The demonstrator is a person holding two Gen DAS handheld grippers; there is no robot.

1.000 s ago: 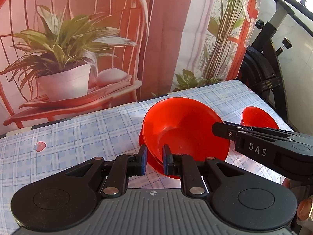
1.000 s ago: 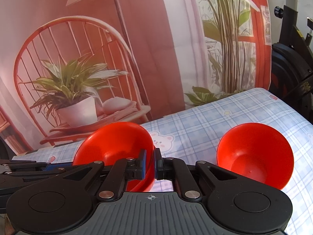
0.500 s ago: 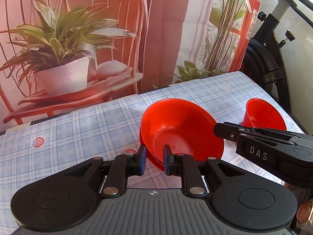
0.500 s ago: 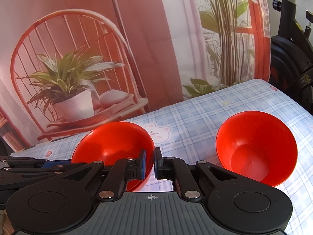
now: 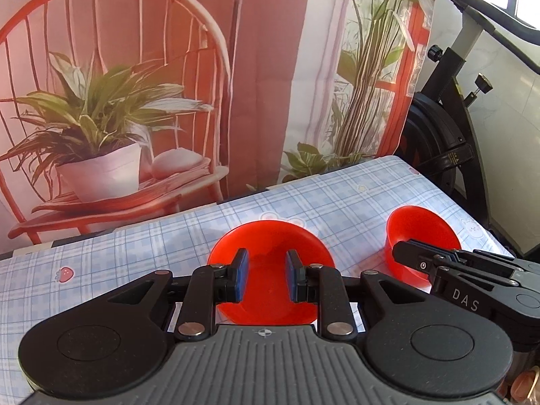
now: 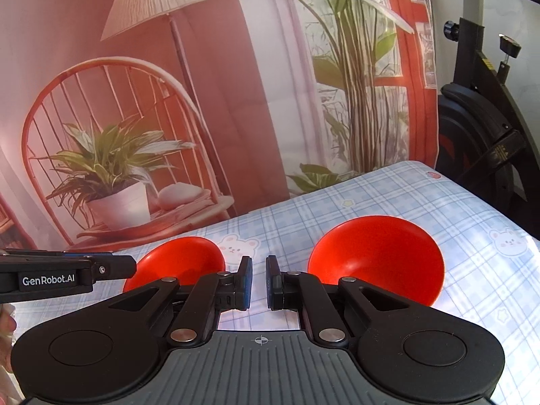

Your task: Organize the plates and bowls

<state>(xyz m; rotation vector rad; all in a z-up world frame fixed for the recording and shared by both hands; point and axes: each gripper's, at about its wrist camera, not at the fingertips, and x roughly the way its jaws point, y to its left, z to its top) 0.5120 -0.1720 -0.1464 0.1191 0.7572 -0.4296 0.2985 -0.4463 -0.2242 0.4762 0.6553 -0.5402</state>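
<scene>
Left gripper (image 5: 264, 278) is held low over the checked tablecloth (image 5: 303, 199), pointed forward and slightly down. Its jaws are parted with a clear gap; nothing is clamped between them. Blue pads (image 5: 241, 278) are visible on the inner faces.

The near red bowl (image 5: 271, 271) is seen directly ahead of and below the left gripper's fingertips, upright on the cloth, its interior framed in the gap. Whether the fingers touch its rim cannot be told. The bowl's inside shows only red; no contents are made out.

Right gripper (image 6: 259, 281) is held at similar height, level, pointed forward. Its jaws are a narrow gap apart, with bare cloth seen between them; nothing is gripped. In the left wrist view it (image 5: 422, 263) is seen to the right, in front of the far red bowl (image 5: 422, 233).

From the right wrist view, that far red bowl (image 6: 378, 263) lies ahead and to the right of the fingertips, upright; its visible interior shows only red. The near bowl (image 6: 179, 263) lies ahead and to the left, partly hidden behind the left gripper (image 6: 111, 268). The two bowls are apart, not nested.

A printed backdrop (image 6: 168, 101) hangs behind the table; an exercise bike (image 6: 489, 118) stands to the right.
</scene>
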